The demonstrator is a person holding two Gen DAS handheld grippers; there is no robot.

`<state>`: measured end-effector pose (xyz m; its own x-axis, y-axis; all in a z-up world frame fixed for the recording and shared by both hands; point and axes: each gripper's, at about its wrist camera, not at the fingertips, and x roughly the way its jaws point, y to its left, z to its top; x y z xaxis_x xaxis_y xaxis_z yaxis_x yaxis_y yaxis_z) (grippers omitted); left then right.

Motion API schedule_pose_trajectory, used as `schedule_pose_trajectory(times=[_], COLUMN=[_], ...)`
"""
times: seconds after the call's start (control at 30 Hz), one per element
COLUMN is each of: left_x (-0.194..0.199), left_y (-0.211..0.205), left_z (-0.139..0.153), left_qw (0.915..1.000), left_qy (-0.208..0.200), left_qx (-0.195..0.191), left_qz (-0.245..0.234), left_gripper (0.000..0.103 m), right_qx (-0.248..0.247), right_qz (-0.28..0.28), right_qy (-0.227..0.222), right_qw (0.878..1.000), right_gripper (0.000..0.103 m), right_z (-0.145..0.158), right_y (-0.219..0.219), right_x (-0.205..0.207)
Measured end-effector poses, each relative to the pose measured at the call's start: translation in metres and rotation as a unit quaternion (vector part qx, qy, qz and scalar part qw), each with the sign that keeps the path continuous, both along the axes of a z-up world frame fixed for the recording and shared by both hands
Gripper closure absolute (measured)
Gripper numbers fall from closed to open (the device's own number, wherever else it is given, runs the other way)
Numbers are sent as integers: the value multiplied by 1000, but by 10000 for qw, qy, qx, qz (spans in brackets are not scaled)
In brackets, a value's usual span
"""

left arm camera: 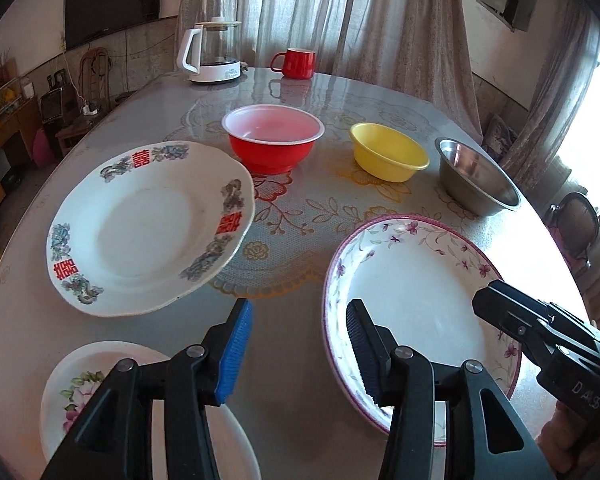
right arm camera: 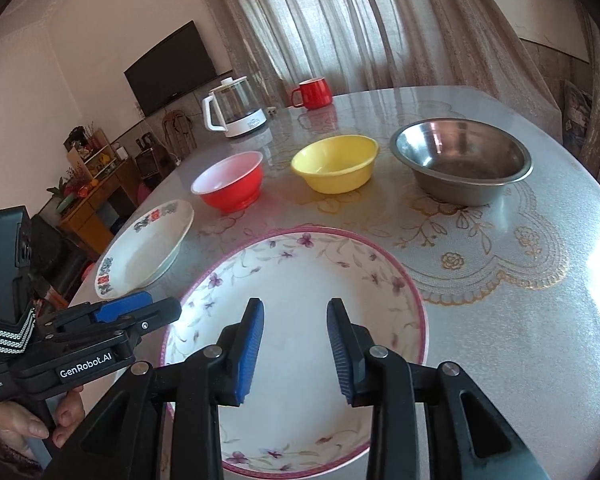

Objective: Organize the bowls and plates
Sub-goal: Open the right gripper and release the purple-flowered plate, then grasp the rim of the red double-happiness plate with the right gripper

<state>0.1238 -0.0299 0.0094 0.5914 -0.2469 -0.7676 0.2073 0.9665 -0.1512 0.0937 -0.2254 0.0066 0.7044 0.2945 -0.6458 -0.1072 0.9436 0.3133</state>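
My left gripper [left arm camera: 298, 320] hangs open above bare tabletop, nothing between its pads. To its left lies a white plate with red characters [left arm camera: 148, 228] [right arm camera: 148, 248], to its right a large pink-rimmed floral plate [left arm camera: 412, 300] [right arm camera: 300, 280]. A small flowered plate [left arm camera: 88, 384] sits under the left finger's arm. My right gripper [right arm camera: 296, 316] is open over the pink-rimmed plate, holding nothing. Further back stand a red bowl [left arm camera: 274, 140] [right arm camera: 230, 184], a yellow bowl [left arm camera: 388, 156] [right arm camera: 334, 164] and a steel bowl [left arm camera: 476, 176] [right arm camera: 460, 164].
A white kettle [left arm camera: 212, 54] [right arm camera: 236, 108] and a red mug [left arm camera: 296, 62] [right arm camera: 314, 92] stand at the far edge of the round table [right arm camera: 500, 280]. Curtains hang behind it. Furniture and a wall television fill the room to the left.
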Motion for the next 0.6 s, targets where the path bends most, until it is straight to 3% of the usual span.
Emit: schedule_pose_trajectory(times=[0.33, 0.6], left_x=[13, 40], left_y=[99, 178], left_z=[16, 9], left_qw=[9961, 9898], left_qy=[-189, -128], left_qx=[-297, -559], left_qz=[814, 1308], left_gripper=[53, 53], right_qx=[514, 812], right_qz=[1045, 1156], right_qy=[304, 535], right_qw=[9927, 9885], right_gripper=[69, 69], right_z=[-8, -10], right_y=[74, 108], right_x=[41, 85])
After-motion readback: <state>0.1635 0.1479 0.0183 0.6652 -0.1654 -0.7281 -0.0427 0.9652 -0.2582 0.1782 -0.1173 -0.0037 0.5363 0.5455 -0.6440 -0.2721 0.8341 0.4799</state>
